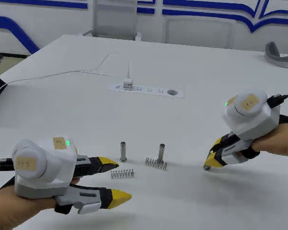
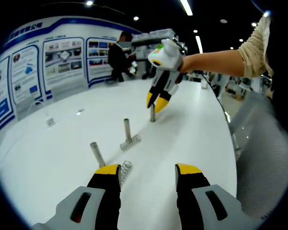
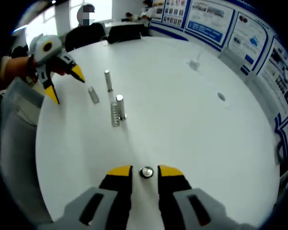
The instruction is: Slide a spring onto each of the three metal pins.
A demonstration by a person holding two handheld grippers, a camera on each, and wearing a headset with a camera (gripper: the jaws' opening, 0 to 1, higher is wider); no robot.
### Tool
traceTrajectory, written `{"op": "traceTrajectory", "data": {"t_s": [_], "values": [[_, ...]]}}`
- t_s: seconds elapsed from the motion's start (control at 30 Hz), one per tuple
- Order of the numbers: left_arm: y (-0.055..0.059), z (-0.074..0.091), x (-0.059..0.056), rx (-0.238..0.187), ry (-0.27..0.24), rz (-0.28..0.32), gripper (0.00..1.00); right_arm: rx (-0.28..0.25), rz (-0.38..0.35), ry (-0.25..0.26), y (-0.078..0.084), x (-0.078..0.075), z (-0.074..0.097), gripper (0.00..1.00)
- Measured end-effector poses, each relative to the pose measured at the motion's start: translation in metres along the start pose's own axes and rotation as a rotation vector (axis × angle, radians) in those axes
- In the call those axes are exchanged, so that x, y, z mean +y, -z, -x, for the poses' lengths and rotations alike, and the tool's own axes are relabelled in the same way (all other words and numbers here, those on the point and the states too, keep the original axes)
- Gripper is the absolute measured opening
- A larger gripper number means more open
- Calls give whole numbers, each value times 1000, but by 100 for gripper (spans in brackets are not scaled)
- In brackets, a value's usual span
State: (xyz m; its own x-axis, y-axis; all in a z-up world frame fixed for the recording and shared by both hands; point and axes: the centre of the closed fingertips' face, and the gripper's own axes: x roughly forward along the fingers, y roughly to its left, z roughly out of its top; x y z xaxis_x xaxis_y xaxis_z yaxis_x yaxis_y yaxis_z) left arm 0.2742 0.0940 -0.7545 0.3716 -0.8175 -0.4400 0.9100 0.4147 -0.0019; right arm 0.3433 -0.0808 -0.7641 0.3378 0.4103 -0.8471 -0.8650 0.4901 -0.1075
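Clasping a pin (image 3: 146, 173), right tongs (image 3: 145, 169) (tag (image 1: 249, 101) illegible)

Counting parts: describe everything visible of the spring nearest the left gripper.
That spring is a short coil of bare silvery wire, lying on its side on the white table. It rests near the base of an upright pin, not on it, just ahead of the open left gripper, ungripped.

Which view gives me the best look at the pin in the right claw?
The left gripper view: the pin shows side-on, sticking out below the tips of the right claw. The right gripper view shows its round end between the jaws; the head view shows a short stub under the claw.
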Motion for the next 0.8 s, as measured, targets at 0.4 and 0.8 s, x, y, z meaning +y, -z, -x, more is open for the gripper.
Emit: {"op": "traceTrajectory", "data": {"t_s": [0.4, 0.8], "values": [[-3, -1, -1, -5, 0, -5, 46, -68, 76, -31, -50, 29, -4, 22], [-3, 0, -1, -6, -1, -4, 45, -58, 68, -91, -61, 47, -42, 18]]}}
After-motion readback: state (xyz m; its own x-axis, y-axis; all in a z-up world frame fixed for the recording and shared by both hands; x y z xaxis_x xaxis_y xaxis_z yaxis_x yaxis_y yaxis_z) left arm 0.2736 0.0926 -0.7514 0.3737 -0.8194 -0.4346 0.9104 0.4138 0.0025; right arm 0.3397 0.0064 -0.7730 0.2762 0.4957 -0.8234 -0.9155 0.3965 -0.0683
